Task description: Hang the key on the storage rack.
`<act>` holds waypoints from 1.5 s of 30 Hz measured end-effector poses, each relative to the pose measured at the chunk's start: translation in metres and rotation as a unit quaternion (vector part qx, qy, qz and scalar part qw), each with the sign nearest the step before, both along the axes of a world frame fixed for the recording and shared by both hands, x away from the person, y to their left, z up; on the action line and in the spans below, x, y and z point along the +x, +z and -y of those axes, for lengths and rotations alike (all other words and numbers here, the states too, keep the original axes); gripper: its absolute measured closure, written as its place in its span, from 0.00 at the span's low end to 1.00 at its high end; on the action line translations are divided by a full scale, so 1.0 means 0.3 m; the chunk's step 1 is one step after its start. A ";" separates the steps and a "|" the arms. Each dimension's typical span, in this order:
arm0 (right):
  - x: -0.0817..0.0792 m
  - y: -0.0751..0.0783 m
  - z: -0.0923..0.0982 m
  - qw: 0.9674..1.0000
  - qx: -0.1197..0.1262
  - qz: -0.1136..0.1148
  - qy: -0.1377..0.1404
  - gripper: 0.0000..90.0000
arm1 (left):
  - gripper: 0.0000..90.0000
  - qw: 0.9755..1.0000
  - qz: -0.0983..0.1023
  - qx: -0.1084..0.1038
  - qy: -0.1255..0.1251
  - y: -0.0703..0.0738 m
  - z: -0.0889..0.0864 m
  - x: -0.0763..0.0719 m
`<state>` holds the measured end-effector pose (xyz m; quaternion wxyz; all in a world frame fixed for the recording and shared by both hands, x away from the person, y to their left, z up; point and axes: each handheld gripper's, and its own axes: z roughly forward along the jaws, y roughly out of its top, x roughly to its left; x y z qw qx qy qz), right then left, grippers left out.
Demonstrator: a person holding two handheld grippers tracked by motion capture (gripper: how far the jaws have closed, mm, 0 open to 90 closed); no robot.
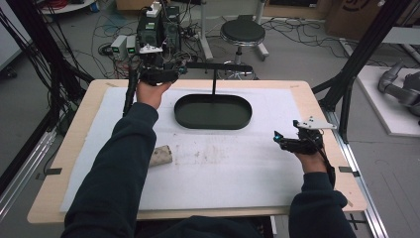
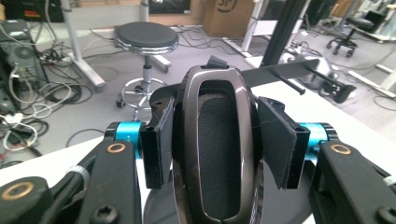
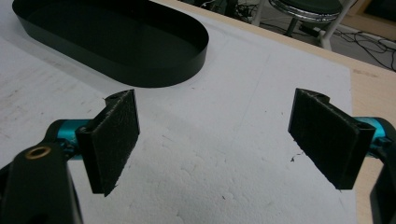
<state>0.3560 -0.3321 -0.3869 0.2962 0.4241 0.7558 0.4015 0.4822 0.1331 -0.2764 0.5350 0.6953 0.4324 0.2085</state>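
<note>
My left gripper (image 2: 218, 140) is shut on a dark glossy oval earcup (image 2: 189, 154) with a padded middle; both pads press its sides. In the high view this gripper (image 1: 174, 72) is held up over the table's far left edge, close to the left end of the black bar. A black stand has an oval tray base (image 1: 213, 121), a thin post (image 1: 214, 83) and a horizontal bar (image 1: 220, 66) on top; the bar (image 2: 287, 71) runs just behind the earcup. My right gripper (image 1: 281, 139) hovers low over the white mat at the right, open, with nothing between its pads (image 3: 116, 140).
A white foam mat (image 1: 218, 163) covers the wooden table (image 1: 322, 114). A beige rolled thing (image 1: 161, 155) lies by the person's left sleeve. Beyond the far edge stand a round stool (image 1: 242, 32) and boxes with cables (image 1: 156, 29). A black frame post (image 1: 361, 54) rises at the right.
</note>
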 end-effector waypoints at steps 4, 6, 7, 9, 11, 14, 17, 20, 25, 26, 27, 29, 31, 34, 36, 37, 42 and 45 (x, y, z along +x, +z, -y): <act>0.001 0.001 -0.002 1.000 0.000 0.001 0.001 0.19 | 0.54 1.000 -0.004 -0.004 -0.007 0.004 -0.002 -0.009; 0.001 0.001 -0.003 1.000 0.000 0.000 0.001 0.19 | 0.54 1.000 -0.001 -0.006 -0.006 0.008 -0.002 -0.016; 0.002 0.001 -0.004 1.000 -0.001 0.001 0.002 0.19 | 0.54 1.000 -0.001 -0.005 -0.004 0.009 -0.002 -0.017; 0.002 0.000 -0.005 1.000 -0.001 0.000 0.002 0.19 | 0.54 1.000 -0.001 -0.001 0.001 0.009 -0.003 -0.018; 0.002 0.000 -0.006 1.000 -0.001 0.000 0.002 0.19 | 0.54 1.000 -0.004 0.002 0.004 0.005 -0.003 -0.017; 0.001 0.001 -0.005 1.000 -0.001 0.000 0.001 0.19 | 0.54 1.000 -0.009 0.002 -0.001 -0.002 0.001 -0.020; 0.002 0.001 -0.003 1.000 -0.001 0.000 0.000 0.19 | 0.54 1.000 -0.006 -0.006 -0.006 -0.001 0.005 -0.023; 0.003 -0.001 -0.005 1.000 -0.001 0.000 0.002 0.19 | 0.54 1.000 -0.002 -0.010 -0.006 0.003 0.007 -0.018; 0.003 -0.001 -0.005 1.000 -0.002 -0.001 0.002 0.19 | 0.54 1.000 0.001 -0.016 0.001 0.009 0.014 -0.001; 0.002 -0.001 -0.005 1.000 -0.001 -0.001 0.003 0.19 | 0.54 1.000 0.002 -0.013 0.005 0.010 0.019 0.003; 0.002 -0.001 -0.005 1.000 -0.001 -0.001 0.002 0.19 | 0.54 1.000 0.003 -0.010 0.008 0.009 0.021 0.008; 0.002 0.000 -0.003 1.000 -0.001 -0.001 0.001 0.19 | 0.54 1.000 0.004 -0.008 0.018 0.006 0.026 0.015; 0.002 0.000 -0.002 1.000 0.000 0.000 0.002 0.19 | 0.54 1.000 0.002 0.001 0.030 -0.002 0.026 0.023; 0.001 0.000 0.000 1.000 0.000 0.000 0.002 0.19 | 0.54 0.999 -0.001 0.009 0.046 -0.021 0.019 0.035; 0.001 0.000 0.001 1.000 0.000 0.000 0.002 0.19 | 0.54 0.998 -0.009 0.011 0.055 -0.041 0.011 0.043; 0.000 0.000 0.001 1.000 0.001 -0.001 0.001 0.19 | 0.54 0.998 -0.012 0.013 0.059 -0.049 0.009 0.045; 0.000 0.000 0.004 1.000 0.001 0.000 0.001 0.19 | 0.54 0.997 -0.028 0.012 0.065 -0.103 -0.014 0.050; 0.000 0.000 0.002 1.000 0.001 -0.001 0.001 0.19 | 0.54 0.998 -0.032 0.008 0.061 -0.129 -0.023 0.044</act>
